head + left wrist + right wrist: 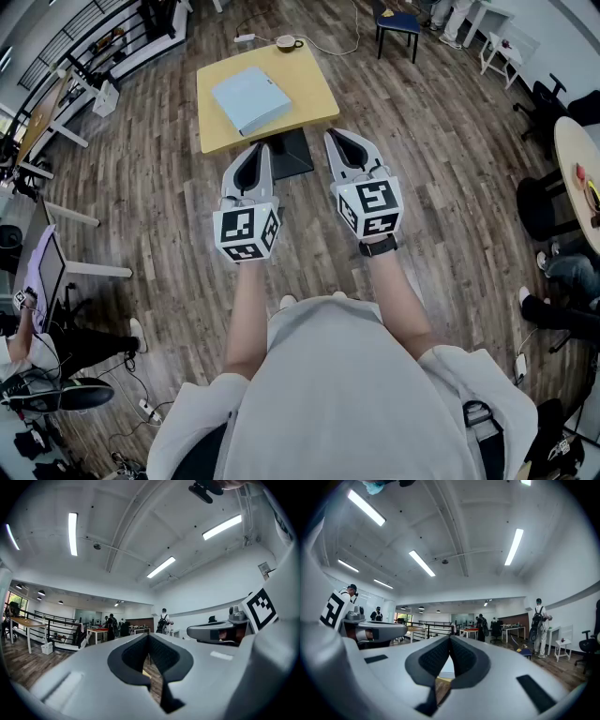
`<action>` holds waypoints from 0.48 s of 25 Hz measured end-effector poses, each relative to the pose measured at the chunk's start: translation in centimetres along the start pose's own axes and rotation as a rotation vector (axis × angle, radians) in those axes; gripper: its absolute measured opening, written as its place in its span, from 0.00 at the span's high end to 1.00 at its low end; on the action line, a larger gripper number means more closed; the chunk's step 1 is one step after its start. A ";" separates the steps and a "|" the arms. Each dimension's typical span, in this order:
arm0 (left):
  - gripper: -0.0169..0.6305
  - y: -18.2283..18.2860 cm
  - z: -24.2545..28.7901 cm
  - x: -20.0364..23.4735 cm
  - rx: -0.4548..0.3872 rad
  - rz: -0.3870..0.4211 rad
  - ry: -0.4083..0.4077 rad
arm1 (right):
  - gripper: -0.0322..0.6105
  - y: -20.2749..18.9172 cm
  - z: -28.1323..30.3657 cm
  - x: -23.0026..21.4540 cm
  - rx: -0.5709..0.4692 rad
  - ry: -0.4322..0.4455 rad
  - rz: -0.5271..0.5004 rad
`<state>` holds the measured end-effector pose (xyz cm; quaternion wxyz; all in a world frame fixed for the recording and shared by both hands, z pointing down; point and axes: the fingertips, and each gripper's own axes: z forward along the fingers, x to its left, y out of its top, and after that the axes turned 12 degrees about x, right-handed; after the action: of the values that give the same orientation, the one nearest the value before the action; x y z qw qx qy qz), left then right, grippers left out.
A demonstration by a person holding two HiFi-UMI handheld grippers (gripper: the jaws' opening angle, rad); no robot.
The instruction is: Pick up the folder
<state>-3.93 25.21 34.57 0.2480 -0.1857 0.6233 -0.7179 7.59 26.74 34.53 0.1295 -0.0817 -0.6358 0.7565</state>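
Left hand-held gripper (255,150): jaws closed together, holding nothing, level over the wooden floor (450,169), short of the tabletop.
Right hand-held gripper (339,139): jaws closed together, empty, beside the left one.
Folder (250,98): light blue, flat on the yellow tabletop (309,80), apart from both.
Cup (286,42): at the tabletop's far edge.

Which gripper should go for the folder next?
Left, probably: the left gripper sits almost directly in line with the folder, while the right gripper is off to its side. Both are shut and must open first.
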 end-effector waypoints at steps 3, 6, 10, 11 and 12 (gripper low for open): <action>0.96 0.0 0.7 -1.6 0.003 -0.009 -0.006 | 0.94 -0.7 -0.3 -0.6 0.019 0.047 0.016; 0.96 -0.8 1.2 -2.6 0.023 -0.023 0.006 | 0.94 -1.3 -0.9 -1.4 0.015 0.058 0.024; 0.96 -2.1 2.0 -2.3 0.057 -0.030 0.036 | 0.94 -2.9 -0.1 -2.5 0.060 0.054 0.037; 0.96 -2.2 2.4 -2.2 0.059 -0.031 0.040 | 0.94 -3.3 0.3 -2.8 0.072 0.055 0.049; 0.96 -2.3 2.8 -2.1 0.058 -0.031 0.042 | 0.94 -3.7 0.8 -3.1 0.081 0.052 0.061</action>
<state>-0.91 24.39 37.33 0.2290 -0.1732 0.6043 -0.7432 10.69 25.65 38.17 0.1260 -0.1154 -0.5981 0.7830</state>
